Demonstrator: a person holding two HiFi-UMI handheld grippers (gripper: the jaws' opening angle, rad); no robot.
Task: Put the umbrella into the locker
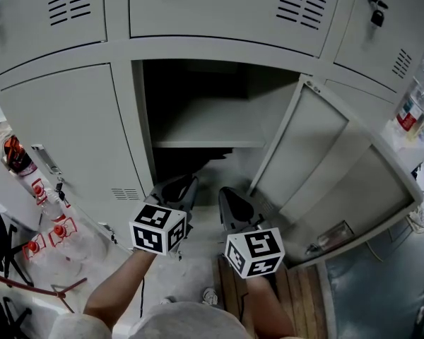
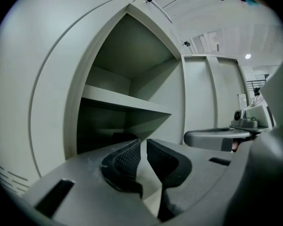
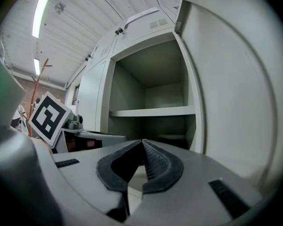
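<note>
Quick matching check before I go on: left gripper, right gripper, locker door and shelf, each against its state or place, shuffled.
1 left gripper
2 right gripper
3 locker door
4 shelf

A swung open
B jaws closed tip to tip, empty
C inside the locker
D jaws slightly apart, empty

Pairs: 1-D, 2-B, 3-A, 4-C

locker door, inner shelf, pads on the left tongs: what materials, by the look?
Locker door: likely sheet steel with matte grey-beige paint; thin folded edges and a pressed stiffening panel on the inside.
Shelf: seemingly the same painted sheet metal; thin front lip.
Pads of the left tongs: probably black rubber or soft plastic; matte, with a fine cross-hatched grip texture.
</note>
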